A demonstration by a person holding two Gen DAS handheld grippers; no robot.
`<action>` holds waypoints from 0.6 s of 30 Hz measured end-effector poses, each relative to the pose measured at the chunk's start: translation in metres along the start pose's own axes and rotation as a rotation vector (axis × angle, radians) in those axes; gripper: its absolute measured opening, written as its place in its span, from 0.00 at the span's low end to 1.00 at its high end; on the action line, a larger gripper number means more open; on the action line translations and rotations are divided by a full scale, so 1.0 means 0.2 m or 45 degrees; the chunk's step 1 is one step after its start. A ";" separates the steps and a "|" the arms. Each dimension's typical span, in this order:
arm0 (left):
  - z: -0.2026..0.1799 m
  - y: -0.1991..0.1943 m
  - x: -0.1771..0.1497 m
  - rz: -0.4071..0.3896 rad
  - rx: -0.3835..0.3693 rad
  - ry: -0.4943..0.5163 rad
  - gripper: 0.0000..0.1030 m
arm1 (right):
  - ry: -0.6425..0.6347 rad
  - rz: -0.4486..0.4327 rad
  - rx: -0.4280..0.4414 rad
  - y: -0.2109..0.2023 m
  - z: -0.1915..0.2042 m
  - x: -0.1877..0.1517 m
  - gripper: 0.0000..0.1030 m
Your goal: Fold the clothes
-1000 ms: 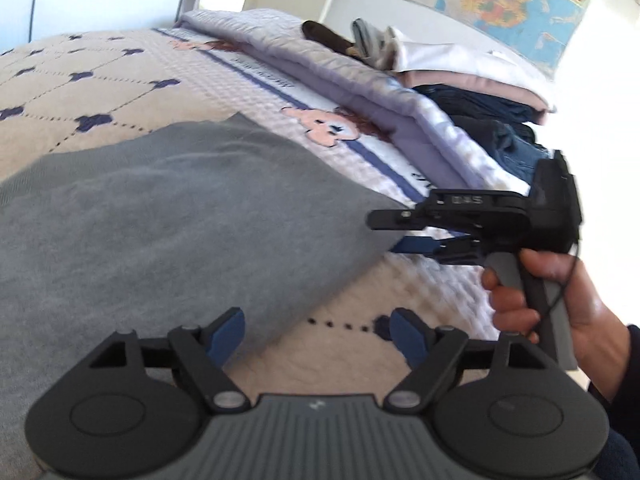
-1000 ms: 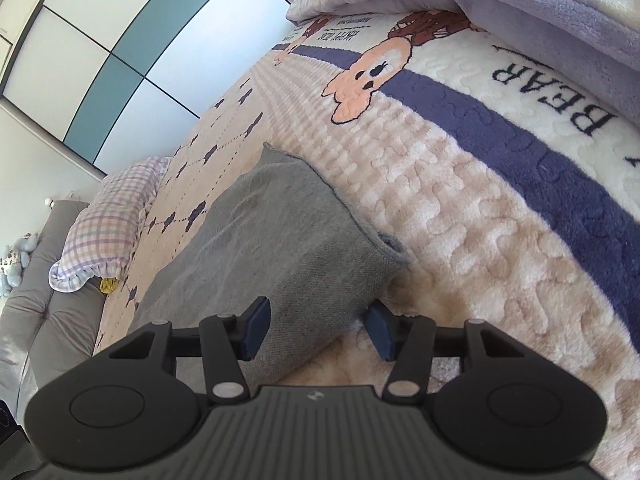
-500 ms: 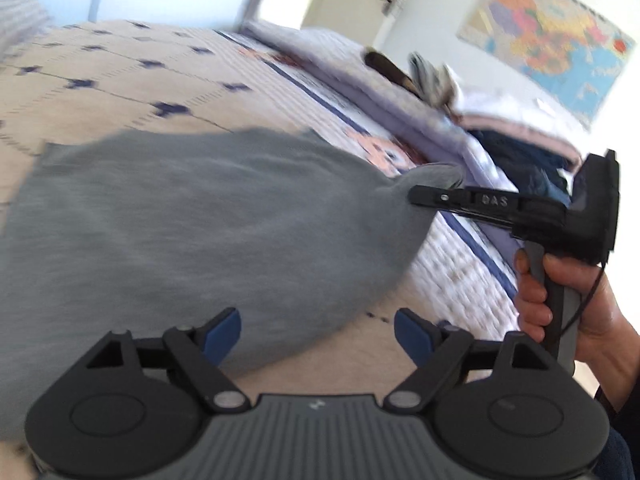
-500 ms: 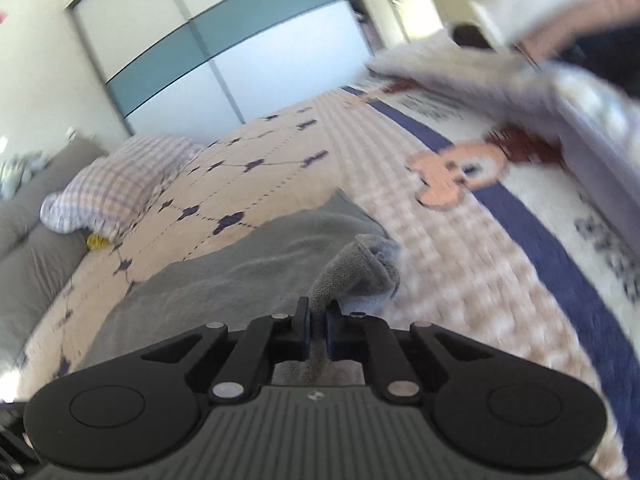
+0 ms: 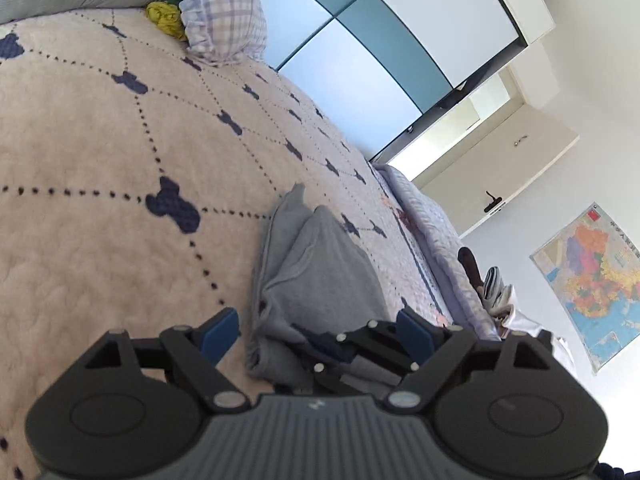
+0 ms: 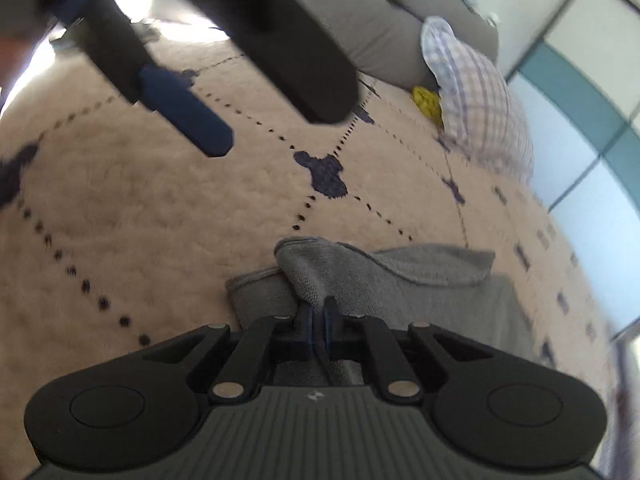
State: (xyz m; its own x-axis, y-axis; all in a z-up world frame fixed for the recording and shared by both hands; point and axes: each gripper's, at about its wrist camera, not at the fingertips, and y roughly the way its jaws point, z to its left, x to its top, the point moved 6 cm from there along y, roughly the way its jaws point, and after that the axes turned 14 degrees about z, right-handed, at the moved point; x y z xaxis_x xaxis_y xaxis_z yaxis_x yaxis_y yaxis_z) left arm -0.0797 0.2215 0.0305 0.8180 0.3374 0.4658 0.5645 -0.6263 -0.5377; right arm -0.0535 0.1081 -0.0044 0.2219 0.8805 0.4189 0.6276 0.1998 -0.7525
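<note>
A: Item one, the garment?

B: Grey knitted garment (image 5: 320,276), soft cloth, bunched and doubled over itself on the cream quilted bedspread (image 5: 100,160) with its dark blue dotted lattice and bear-head marks. One edge is raised off the bed.

A: Held by what?

B: Right gripper (image 6: 316,312), black frame, blue pads. Its fingers are pressed together on a pinch of the grey knit, the fold rising just ahead of the tips. In the left wrist view this gripper (image 5: 340,344) lies low, crossing between the other tool's fingers, with the garment draped in front of it.

A: Item two, the left gripper?

B: Left gripper (image 5: 320,332), same make. Fingers (image 5: 220,330) stand wide apart; nothing pinched between the pads. From the right wrist view it (image 6: 260,112) hangs blurred above the bedspread, clear of the cloth.

A: Surroundings?

B: Lilac checked pillow (image 5: 224,12) at the headboard end, a yellow-green bundle (image 5: 164,20) beside it. Coloured wall map (image 5: 596,280) on the white wall. Teal and white panelled wardrobe (image 5: 380,40) behind the bed.
</note>
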 end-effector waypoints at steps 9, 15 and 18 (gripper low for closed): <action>-0.02 0.11 0.01 0.019 0.028 -0.080 0.84 | 0.335 -0.005 0.255 -0.12 -0.22 -0.13 0.07; 0.00 0.09 0.01 0.026 0.088 -0.161 0.78 | 0.270 -0.022 0.243 -0.15 -0.14 -0.18 0.08; -0.02 0.13 0.02 0.033 0.140 -0.137 0.78 | 0.355 -0.015 0.266 -0.20 -0.21 -0.27 0.11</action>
State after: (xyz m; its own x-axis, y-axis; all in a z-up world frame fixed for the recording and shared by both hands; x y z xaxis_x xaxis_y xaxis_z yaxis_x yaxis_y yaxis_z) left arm -0.0618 0.2029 0.0217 0.8364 0.3990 0.3758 0.5467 -0.5572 -0.6250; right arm -0.0599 0.0351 0.0251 0.4288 0.7323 0.5290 0.4712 0.3183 -0.8226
